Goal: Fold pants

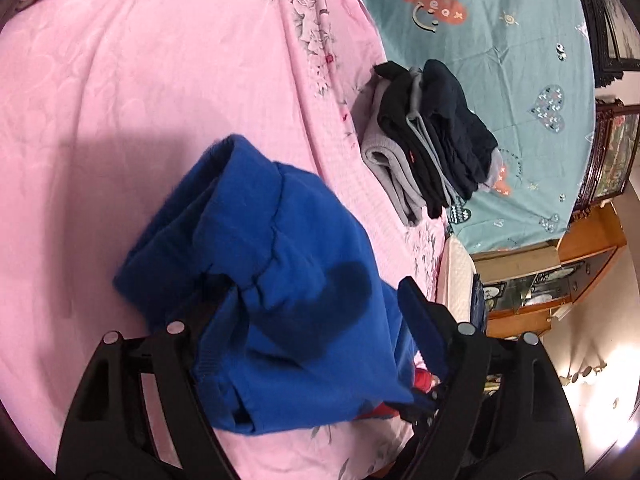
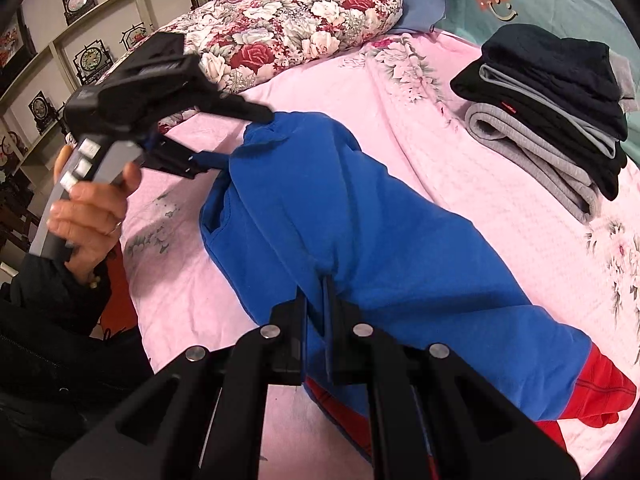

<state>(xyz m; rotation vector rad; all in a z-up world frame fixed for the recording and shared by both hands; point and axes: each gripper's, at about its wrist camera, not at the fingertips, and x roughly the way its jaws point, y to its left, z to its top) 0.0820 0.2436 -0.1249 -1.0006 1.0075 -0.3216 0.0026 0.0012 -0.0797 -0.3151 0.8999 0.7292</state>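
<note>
The blue pants point(image 2: 360, 216) lie on the pink bed cover point(image 2: 460, 176), folded into a long bundle, and both tools are at them. The right hand-held gripper point(image 2: 318, 292) has its jaws nearly together, and a fold of the blue cloth is pinched between them. The left hand-held gripper point(image 2: 224, 140) is at the far end of the bundle, seen from the right one; in its own camera the fingers point(image 1: 424, 320) stand wide apart, with the cloth draped between and over them (I cannot tell if they really grip it). A hand point(image 2: 90, 208) holds the handle of this left tool. A red garment point(image 2: 600, 396) shows under the blue pants, to the right of the right hand-held gripper. Beyond and to the right is a stack of folded dark and grey clothes point(image 2: 560, 112). A floral pillow point(image 2: 304, 28) lies far ahead.
</note>
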